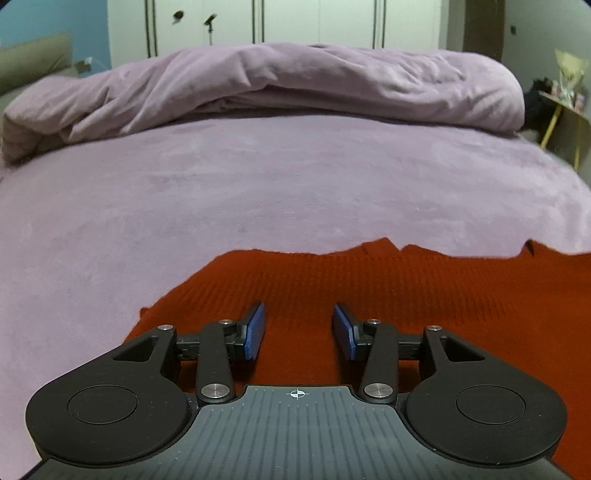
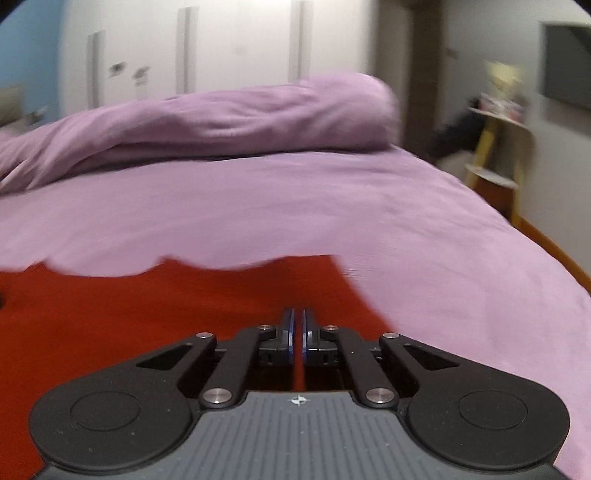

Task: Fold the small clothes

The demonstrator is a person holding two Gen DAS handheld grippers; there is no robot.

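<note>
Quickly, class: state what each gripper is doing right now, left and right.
Left gripper: open, over the red garment, holding nothing.
Right gripper: nearly shut; a red strip shows between the pads, but a grip on the garment cannot be confirmed.

Lilac bed sheet [image 1: 258, 192], bunched lilac duvet [image 1: 295, 77] behind, white wardrobe [image 1: 314, 22], yellow-legged side table [image 2: 491, 147]

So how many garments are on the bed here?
1: a red knit garment lying on the purple bed cover, under both grippers. Its near part is hidden.
</note>
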